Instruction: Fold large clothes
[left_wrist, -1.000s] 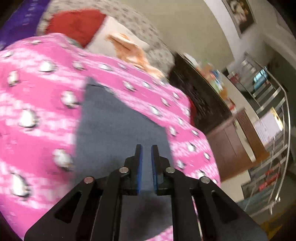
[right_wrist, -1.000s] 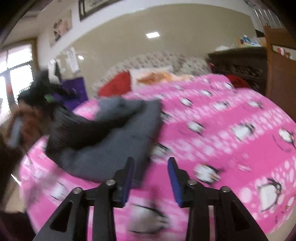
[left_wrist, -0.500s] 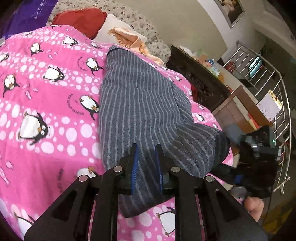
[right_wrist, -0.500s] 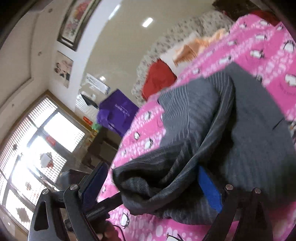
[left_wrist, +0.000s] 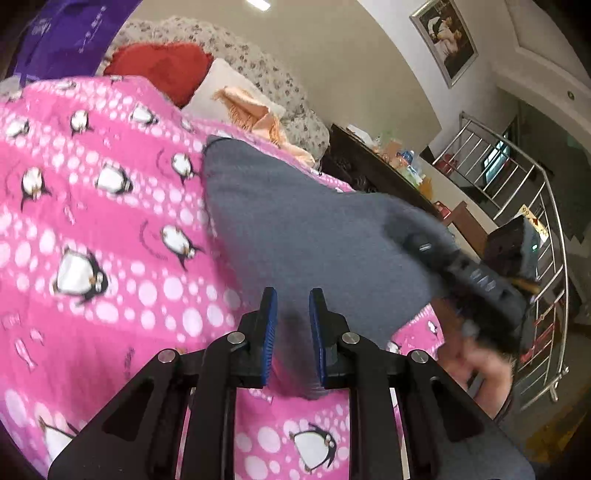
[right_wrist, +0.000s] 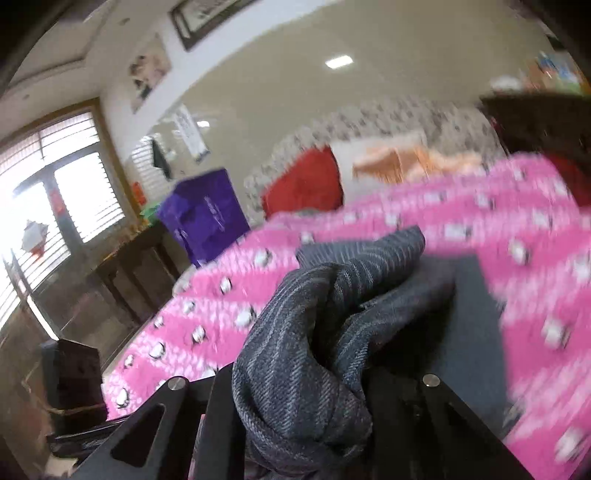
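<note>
A large grey striped garment (left_wrist: 295, 221) lies across a pink penguin-print bedspread (left_wrist: 92, 240). My left gripper (left_wrist: 291, 325) has its blue pads slightly apart with the garment's near edge between them. In the right wrist view the garment (right_wrist: 314, 332) is bunched over my right gripper (right_wrist: 306, 398) and hides the fingertips; cloth sits between the arms. The right gripper also shows in the left wrist view (left_wrist: 476, 280), at the garment's right end.
A red pillow (left_wrist: 159, 70), a white pillow and an orange cloth (left_wrist: 255, 114) lie at the bed's head. A dark cabinet (left_wrist: 373, 173) and a metal railing (left_wrist: 535, 221) stand right of the bed. A purple bag (right_wrist: 207, 214) and a window (right_wrist: 48, 195) are on the left.
The left gripper's pads have opened a little wider around the cloth. The right gripper has lowered and turned level, still carrying the bunched cloth. Both views are motion-blurred.
</note>
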